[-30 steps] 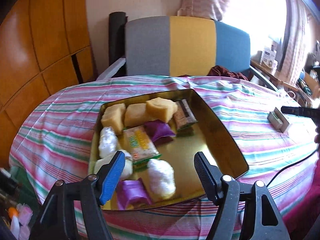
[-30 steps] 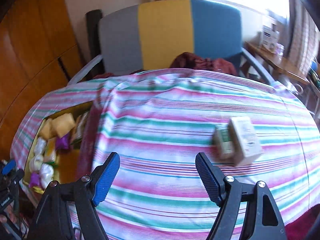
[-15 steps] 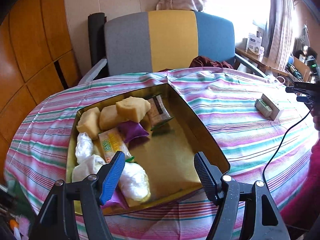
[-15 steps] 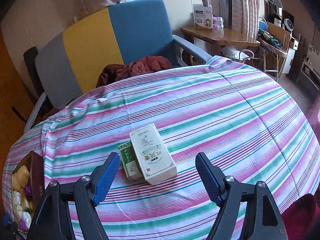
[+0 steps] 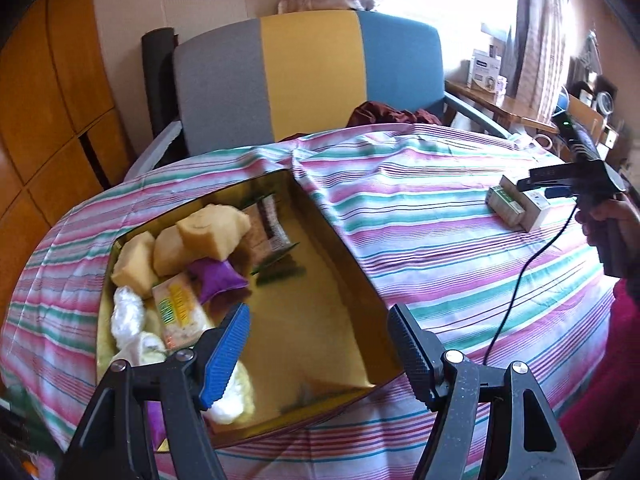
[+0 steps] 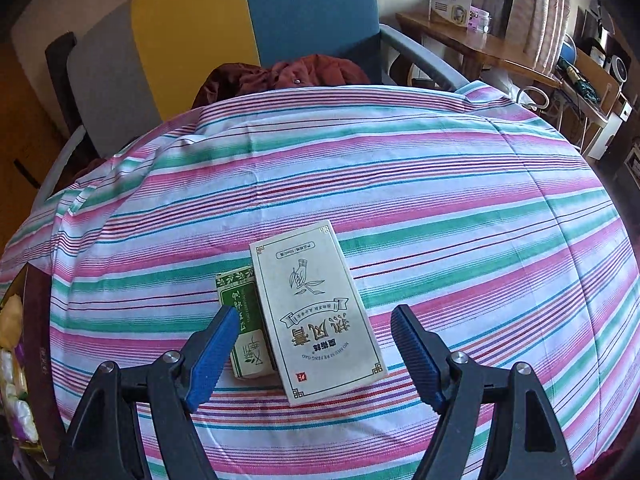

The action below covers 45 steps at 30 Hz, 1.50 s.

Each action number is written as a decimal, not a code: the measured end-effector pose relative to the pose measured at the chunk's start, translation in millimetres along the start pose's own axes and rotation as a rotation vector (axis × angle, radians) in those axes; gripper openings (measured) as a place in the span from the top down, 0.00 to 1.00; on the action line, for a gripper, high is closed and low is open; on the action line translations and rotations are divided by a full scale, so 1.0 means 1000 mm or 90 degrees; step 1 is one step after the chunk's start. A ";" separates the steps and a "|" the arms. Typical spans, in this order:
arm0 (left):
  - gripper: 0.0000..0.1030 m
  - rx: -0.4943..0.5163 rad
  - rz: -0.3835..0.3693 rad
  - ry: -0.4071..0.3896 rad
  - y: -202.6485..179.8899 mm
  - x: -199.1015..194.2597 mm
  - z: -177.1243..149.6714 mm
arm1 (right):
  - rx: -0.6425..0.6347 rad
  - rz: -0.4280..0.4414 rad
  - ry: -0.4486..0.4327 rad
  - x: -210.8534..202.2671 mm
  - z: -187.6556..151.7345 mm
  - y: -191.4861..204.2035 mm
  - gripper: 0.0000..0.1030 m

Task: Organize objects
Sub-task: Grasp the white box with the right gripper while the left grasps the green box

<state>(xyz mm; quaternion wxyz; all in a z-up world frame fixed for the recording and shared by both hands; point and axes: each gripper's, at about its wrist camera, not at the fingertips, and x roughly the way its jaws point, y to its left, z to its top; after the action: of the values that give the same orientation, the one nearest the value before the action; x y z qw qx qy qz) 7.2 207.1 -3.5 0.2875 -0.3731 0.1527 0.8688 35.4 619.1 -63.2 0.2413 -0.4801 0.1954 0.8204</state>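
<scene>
A cream box [image 6: 316, 312] lies flat on the striped tablecloth with a smaller green box [image 6: 244, 324] touching its left side. My right gripper [image 6: 312, 356] is open, its jaws either side of the two boxes, just above them. The boxes also show in the left wrist view [image 5: 516, 206], partly behind the right gripper [image 5: 560, 180]. A gold tin [image 5: 340, 264] holds tan cakes [image 5: 212, 230], a purple packet [image 5: 216, 280], white wrapped sweets [image 5: 128, 314] and a green-yellow packet [image 5: 180, 312]. My left gripper [image 5: 318, 350] is open and empty over the tin's near right part.
A grey, yellow and blue chair [image 5: 312, 76] stands behind the table with a dark red cloth [image 6: 280, 76] on its seat. A black cable [image 5: 520, 280] trails across the cloth at the right. A wooden side table [image 6: 480, 44] with clutter stands at the far right.
My right gripper has moved down and forward, so the two boxes now lie between its jaws. My left gripper has shifted right over the tin's bare part.
</scene>
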 end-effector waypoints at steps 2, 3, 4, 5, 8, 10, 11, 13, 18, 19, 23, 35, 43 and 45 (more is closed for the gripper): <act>0.30 0.007 -0.008 -0.002 -0.006 0.001 0.004 | -0.002 0.009 0.009 0.004 -0.001 -0.002 0.35; 0.30 0.010 -0.011 -0.003 -0.009 0.002 0.006 | -0.003 0.009 0.012 0.006 -0.002 -0.003 0.35; 0.30 0.015 -0.015 -0.004 -0.013 0.003 0.009 | -0.005 0.007 0.012 0.008 -0.002 -0.004 0.36; 0.30 0.019 -0.020 -0.004 -0.018 0.004 0.012 | -0.006 0.009 0.012 0.010 -0.003 -0.005 0.42; 0.30 0.032 -0.033 -0.007 -0.030 0.008 0.021 | -0.009 0.021 0.013 0.012 -0.004 -0.008 0.47; 0.30 0.035 -0.045 -0.008 -0.039 0.011 0.029 | -0.012 0.014 0.009 0.010 -0.005 -0.009 0.49; 0.30 0.035 -0.054 -0.008 -0.044 0.012 0.034 | -0.007 0.003 0.007 0.008 -0.005 -0.011 0.49; 0.30 0.033 -0.068 -0.004 -0.053 0.018 0.042 | 0.013 -0.017 -0.006 0.000 -0.006 -0.019 0.50; 0.30 0.029 -0.098 0.020 -0.081 0.043 0.070 | 0.078 -0.049 -0.024 -0.019 -0.011 -0.046 0.50; 0.30 0.033 -0.102 0.024 -0.088 0.048 0.074 | 0.089 -0.048 -0.019 -0.019 -0.011 -0.051 0.50; 0.30 0.047 -0.134 0.060 -0.124 0.079 0.093 | 0.114 -0.046 -0.001 -0.015 -0.012 -0.060 0.50; 0.30 0.044 -0.202 0.156 -0.216 0.168 0.124 | 0.150 -0.068 0.015 -0.015 -0.015 -0.077 0.50; 0.30 0.041 -0.212 0.181 -0.258 0.208 0.139 | 0.176 -0.065 0.015 -0.017 -0.015 -0.087 0.50; 0.30 0.033 -0.214 0.191 -0.263 0.218 0.141 | 0.173 -0.066 0.015 -0.016 -0.014 -0.086 0.50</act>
<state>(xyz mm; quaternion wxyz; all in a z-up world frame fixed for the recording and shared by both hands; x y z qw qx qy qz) -32.1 566.2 -82.0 0.4119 -0.5107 0.1514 0.7394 102.2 677.4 -63.2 0.3435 -0.4622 0.2824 0.7672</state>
